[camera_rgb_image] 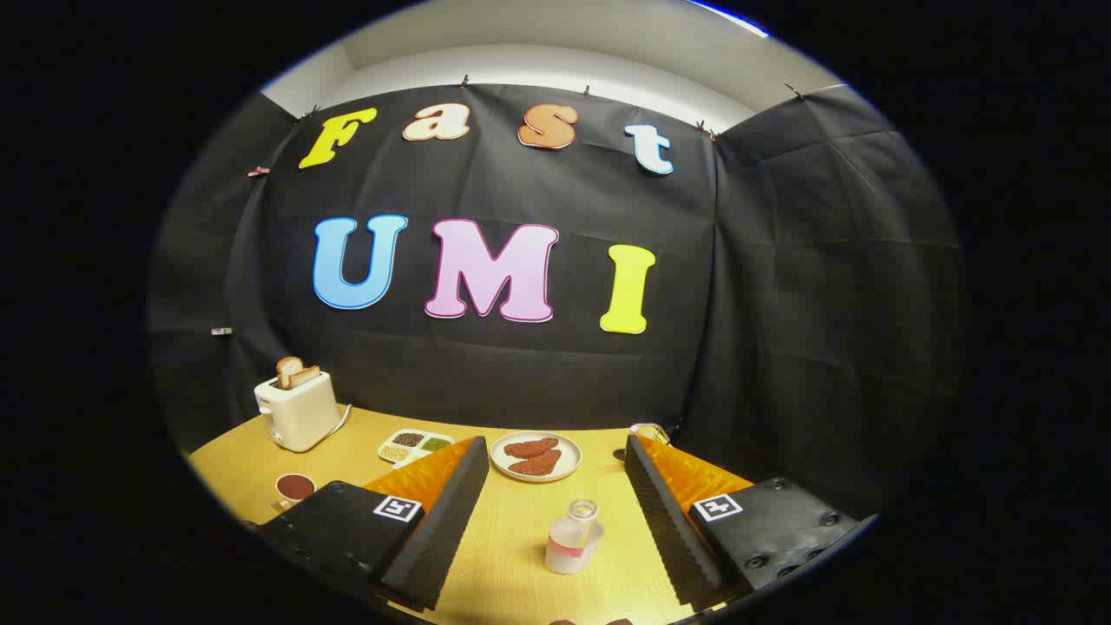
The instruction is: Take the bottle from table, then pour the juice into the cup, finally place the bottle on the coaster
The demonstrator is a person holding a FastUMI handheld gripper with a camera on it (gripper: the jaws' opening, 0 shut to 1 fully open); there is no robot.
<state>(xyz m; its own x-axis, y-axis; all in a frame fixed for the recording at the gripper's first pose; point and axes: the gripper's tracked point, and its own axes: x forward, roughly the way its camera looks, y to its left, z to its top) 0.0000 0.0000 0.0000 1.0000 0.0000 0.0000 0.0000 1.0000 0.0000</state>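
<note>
Bottle on table, gripper released.

We see the clear bottle [572,538], a little pink juice at its bottom, standing upright on the wooden table [512,538] between the spread fingers of our gripper [555,529], touching neither. Beyond it we note a plate of brown patties [535,457], a sectioned tray of beans [413,445], a white toaster [298,410] holding bread, and a cup [294,489] beside the left finger.

The right finger of the claw [555,512] hides most of a jar-like thing [649,430] at the bench's [512,555] far edge; the tray's [415,445] contents are too small to identify.
</note>
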